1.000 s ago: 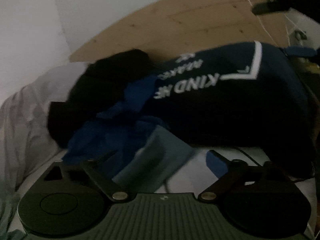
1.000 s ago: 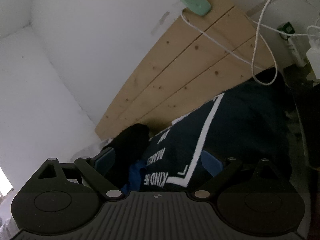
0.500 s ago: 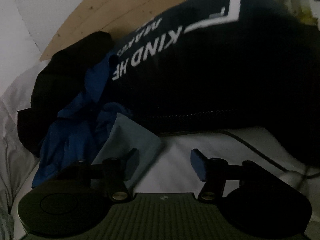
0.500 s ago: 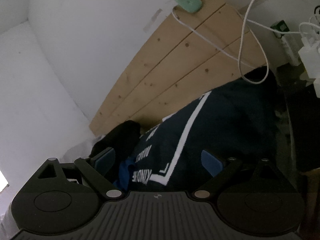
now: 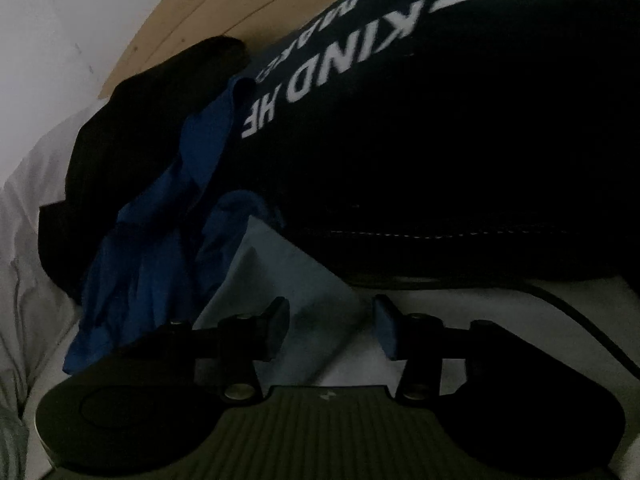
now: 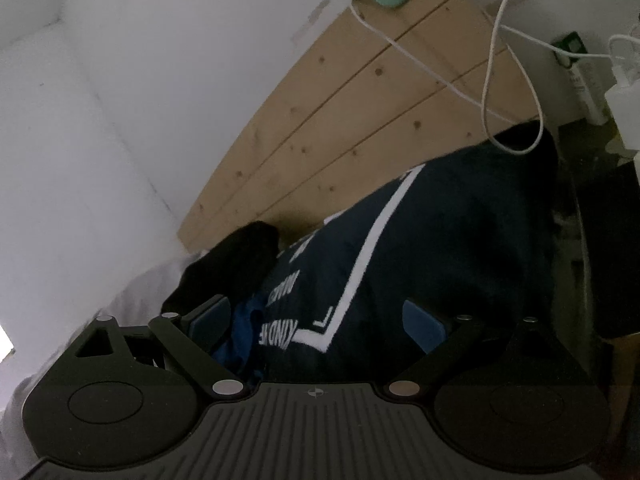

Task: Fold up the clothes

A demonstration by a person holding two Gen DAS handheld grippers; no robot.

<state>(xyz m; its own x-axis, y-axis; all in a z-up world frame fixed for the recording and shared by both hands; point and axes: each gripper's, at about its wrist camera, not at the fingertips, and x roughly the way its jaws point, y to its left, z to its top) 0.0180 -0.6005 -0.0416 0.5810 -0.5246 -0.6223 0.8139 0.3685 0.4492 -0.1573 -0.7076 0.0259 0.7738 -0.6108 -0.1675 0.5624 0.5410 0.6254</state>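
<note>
Pale blue cloth (image 5: pixel 280 276) lay right at my left gripper (image 5: pixel 332 328), its corner poking in between the two fingers, which stood parted with nothing clamped. I had that tool low over the white bedsheet (image 5: pixel 460 308), I judged, because a flat corner like that is the easiest place to catch a thin piece.

Behind it sat the heap: a navy shirt (image 5: pixel 460 140) with white lettering spread broad across the bed, a bright blue garment (image 5: pixel 160 220) crumpled beside it, and a black garment (image 5: pixel 140 120) bunched against the wooden headboard (image 5: pixel 248 12). None of them looked folded; they overlapped and touched one another.

My right gripper (image 6: pixel 316 320) was held higher, fingers spread wide and empty, looking down over the navy shirt (image 6: pixel 440 240) toward the headboard and a white cable (image 6: pixel 500 80) looping down it. Holding it back like that kept it clear of the left side's reach, as I read it.

Whether the pale piece was about to be lifted for folding or had just been laid down, I could not tell.
</note>
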